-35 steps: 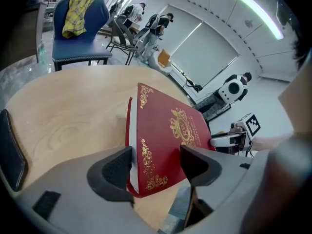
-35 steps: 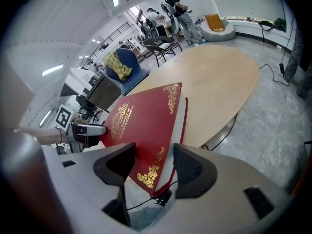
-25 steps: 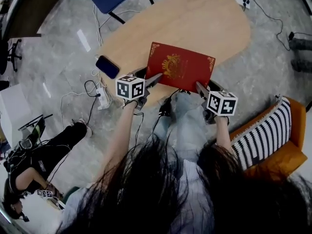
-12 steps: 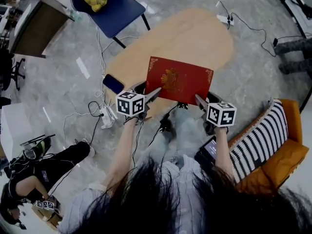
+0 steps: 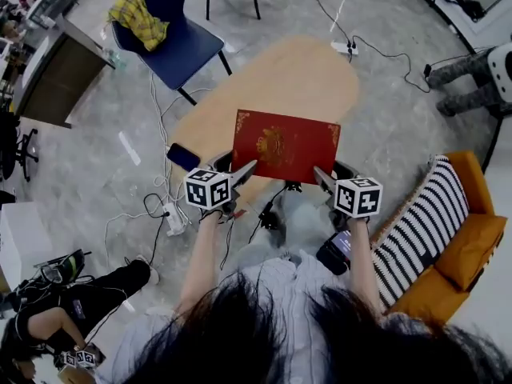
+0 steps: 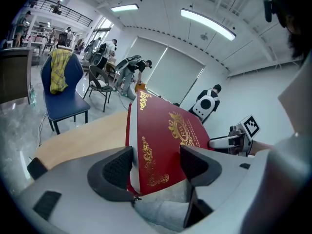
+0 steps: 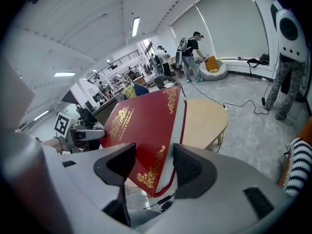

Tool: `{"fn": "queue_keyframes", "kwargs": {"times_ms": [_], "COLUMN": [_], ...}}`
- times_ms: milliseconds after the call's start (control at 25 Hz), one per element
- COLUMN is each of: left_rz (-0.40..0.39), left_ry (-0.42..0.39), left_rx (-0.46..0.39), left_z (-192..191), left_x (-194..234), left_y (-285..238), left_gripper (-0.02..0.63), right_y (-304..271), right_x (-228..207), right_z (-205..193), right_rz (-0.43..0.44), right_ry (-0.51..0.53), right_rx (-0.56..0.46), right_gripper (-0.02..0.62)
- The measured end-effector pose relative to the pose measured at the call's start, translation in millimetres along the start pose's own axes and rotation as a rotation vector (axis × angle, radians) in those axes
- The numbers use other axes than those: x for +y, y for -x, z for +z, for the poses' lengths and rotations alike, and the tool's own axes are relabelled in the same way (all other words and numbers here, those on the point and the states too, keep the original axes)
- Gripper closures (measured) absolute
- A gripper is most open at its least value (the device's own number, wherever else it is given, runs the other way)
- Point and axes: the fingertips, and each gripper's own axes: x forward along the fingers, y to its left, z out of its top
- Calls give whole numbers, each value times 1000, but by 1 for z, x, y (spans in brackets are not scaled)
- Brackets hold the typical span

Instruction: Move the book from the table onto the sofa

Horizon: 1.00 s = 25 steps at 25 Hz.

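- Red book is held above table, left of sofa.
- Left gripper and right gripper each clamp a near corner.
- Swing both together toward sofa, book level.

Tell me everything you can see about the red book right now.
The book is a closed red hardcover with gold corner scrollwork and a gold crest on the front; its pale page edges show. The left gripper clamps its near left corner and the right gripper its near right corner. It is cover up and tilted, with the far edge raised, and appears held above the wooden table.
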Motion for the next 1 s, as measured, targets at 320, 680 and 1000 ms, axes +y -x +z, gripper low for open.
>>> {"fn": "queue_keyframes", "kwargs": {"times_ms": [320,680,1000], "left_rz": [-72,-195,-297], "left_ry": [-37,-111,-179], "left_rx": [16,81,150], "left_z": [-11,-33,-48], "left_x": [-30,-63,-104], "left_y": [8,-1,-25], "left_gripper": [291,291,291], "right_y": [39,81,121], "right_x": [3,-2,-22], "right_z": [-16,-59,-94], "right_rz": [-55,-161,-261], "right_ry": [-29,-124,-215], "right_rx": [-69,-156,-198], "right_gripper": [342,345,347]}}
